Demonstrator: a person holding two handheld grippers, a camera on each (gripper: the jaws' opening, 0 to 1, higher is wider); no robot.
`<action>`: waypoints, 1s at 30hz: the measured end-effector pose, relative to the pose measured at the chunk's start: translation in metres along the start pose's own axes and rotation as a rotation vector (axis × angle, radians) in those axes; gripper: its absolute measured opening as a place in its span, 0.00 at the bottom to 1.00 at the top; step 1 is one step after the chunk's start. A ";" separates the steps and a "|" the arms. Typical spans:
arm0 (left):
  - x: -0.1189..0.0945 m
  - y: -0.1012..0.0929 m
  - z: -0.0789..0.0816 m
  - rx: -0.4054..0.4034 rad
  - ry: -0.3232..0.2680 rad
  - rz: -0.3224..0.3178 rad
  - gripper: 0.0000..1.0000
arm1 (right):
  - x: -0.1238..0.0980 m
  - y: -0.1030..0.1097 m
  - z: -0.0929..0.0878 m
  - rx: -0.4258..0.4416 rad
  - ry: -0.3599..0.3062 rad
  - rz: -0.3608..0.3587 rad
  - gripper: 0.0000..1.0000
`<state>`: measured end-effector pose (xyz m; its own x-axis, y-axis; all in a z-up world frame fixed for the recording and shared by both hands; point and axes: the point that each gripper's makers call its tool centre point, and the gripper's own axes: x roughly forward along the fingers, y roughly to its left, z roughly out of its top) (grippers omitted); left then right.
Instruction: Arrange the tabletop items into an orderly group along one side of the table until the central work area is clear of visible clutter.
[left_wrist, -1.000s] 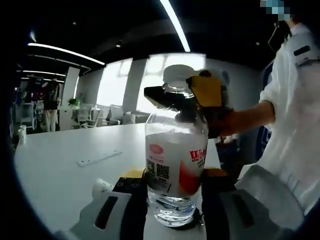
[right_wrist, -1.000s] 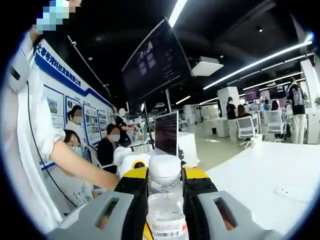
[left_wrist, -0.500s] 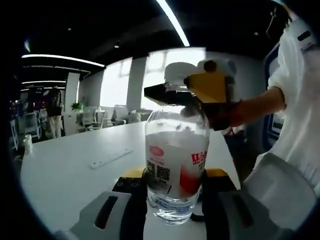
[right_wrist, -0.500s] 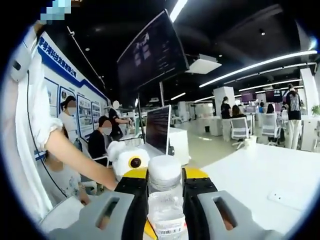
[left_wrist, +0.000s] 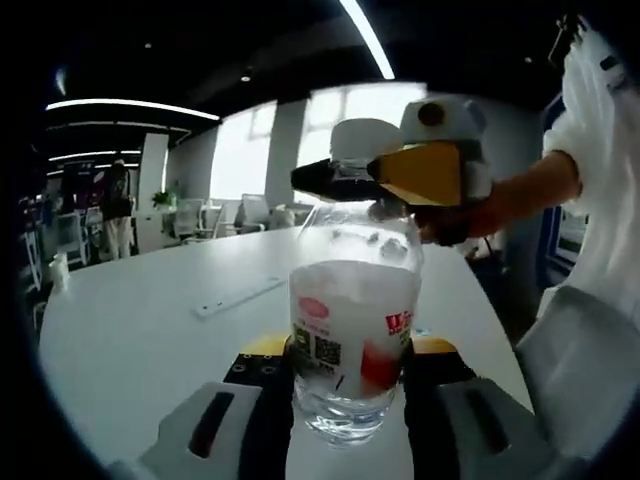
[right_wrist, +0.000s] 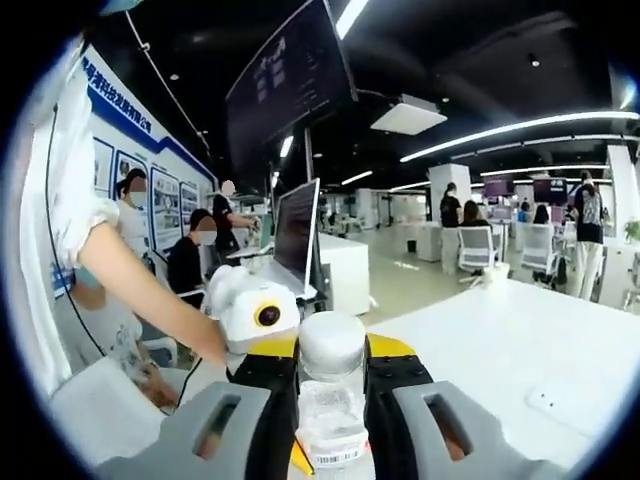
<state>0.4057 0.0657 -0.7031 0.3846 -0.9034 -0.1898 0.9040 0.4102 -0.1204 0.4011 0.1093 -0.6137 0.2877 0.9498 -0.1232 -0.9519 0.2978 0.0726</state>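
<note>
In the left gripper view, the left gripper (left_wrist: 345, 385) is clenched on the lower body of a clear plastic water bottle (left_wrist: 352, 330), its black jaws with yellow tips pressed against either side of the base. The bottle stands upright on the white worktop (left_wrist: 150, 330). It has a white label with red print and a small square code, and its wall is transparent above and below that label. The water inside appears to reach about to the top of the label, though the label hides the exact line; the domed shoulder above it looks empty, with droplets clinging inside. A white cap (left_wrist: 362, 140) closes the top.

At the neck, just under that cap, the right gripper (left_wrist: 385, 180) comes in from the right, black and yellow, grasping the bottle from the side, with a person's forearm (left_wrist: 525, 195) and white sleeve behind it.

In the right gripper view, the right gripper (right_wrist: 331, 385) has both jaws closed against the bottle's neck (right_wrist: 330, 415), the white cap (right_wrist: 332, 345) sitting just above and between the yellow tips, and a strip of label visible below.

Farther along the worktop, a long white power strip (left_wrist: 240, 297) lies flat, well apart from the bottle. Beyond the worktop's far edge stand office chairs (left_wrist: 245, 213) before bright windows. In the right gripper view, a dark monitor (right_wrist: 298, 235) stands on a farther desk, with seated people at the left.
</note>
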 end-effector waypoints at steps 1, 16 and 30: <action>0.003 0.004 -0.005 0.005 0.012 0.000 0.39 | 0.002 -0.004 -0.005 -0.004 0.005 0.002 0.20; 0.018 0.037 -0.045 0.007 0.094 0.054 0.39 | 0.023 -0.031 -0.046 -0.040 0.029 0.040 0.20; 0.032 0.052 -0.058 -0.013 0.112 0.089 0.39 | 0.025 -0.049 -0.060 -0.030 0.022 0.006 0.21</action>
<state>0.4542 0.0660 -0.7722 0.4390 -0.8442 -0.3076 0.8646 0.4900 -0.1109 0.4483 0.1133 -0.6795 0.2797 0.9491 -0.1447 -0.9565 0.2885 0.0435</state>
